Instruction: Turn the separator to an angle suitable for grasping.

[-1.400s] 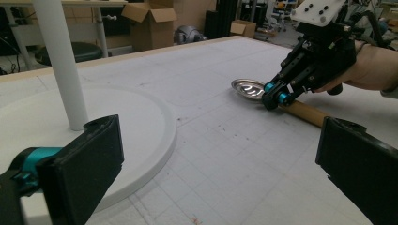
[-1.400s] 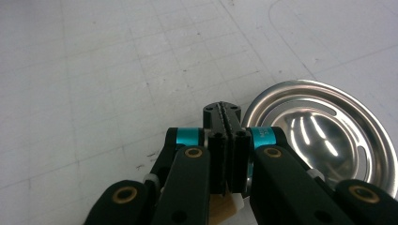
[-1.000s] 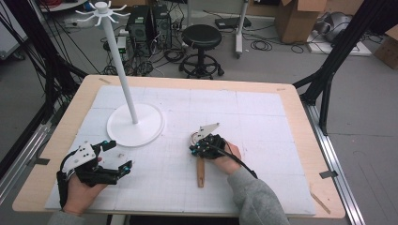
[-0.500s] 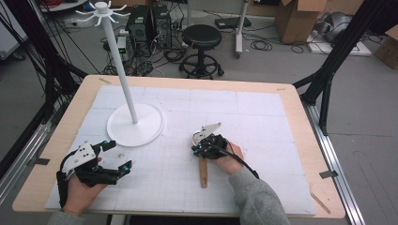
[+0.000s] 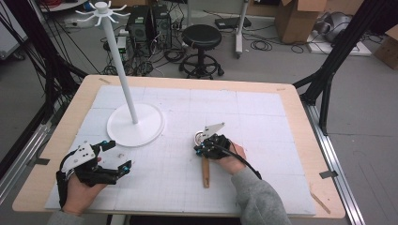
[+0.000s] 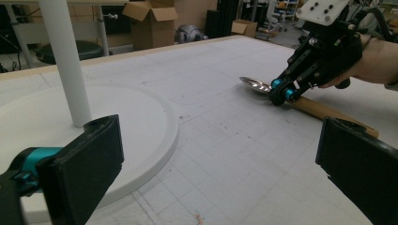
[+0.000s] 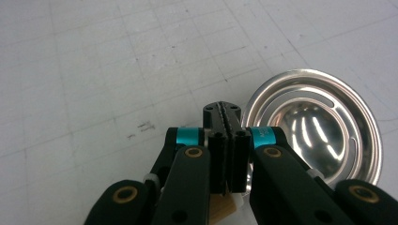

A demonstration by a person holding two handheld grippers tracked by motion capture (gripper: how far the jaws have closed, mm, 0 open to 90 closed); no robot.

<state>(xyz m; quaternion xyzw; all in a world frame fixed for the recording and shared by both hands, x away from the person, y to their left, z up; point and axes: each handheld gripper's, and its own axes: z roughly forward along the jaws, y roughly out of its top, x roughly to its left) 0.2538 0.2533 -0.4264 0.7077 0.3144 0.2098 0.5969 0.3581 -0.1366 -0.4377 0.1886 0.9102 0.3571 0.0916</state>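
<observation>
A spoon with a wooden handle [image 5: 205,172] and a shiny metal bowl [image 7: 314,131] lies flat on the white mat. My right gripper [image 5: 201,146] is shut, and its pads meet with nothing visible between them. Its tips rest low over the spoon where the bowl [image 6: 253,84] joins the handle, as the right gripper [image 6: 278,96] shows from the side. The bowl sits just right of the right gripper [image 7: 227,112]. My left gripper [image 5: 118,154] is held open near the table's front left, its jaws wide apart and empty [image 6: 216,154], pointing across the mat toward the spoon.
A white stand [image 5: 136,125] with a round base and a tall pole topped with hooks rises at the left of the mat, close to my left gripper [image 6: 61,61]. The wooden table edge [image 5: 300,117] frames the mat. A stool and boxes stand on the floor beyond.
</observation>
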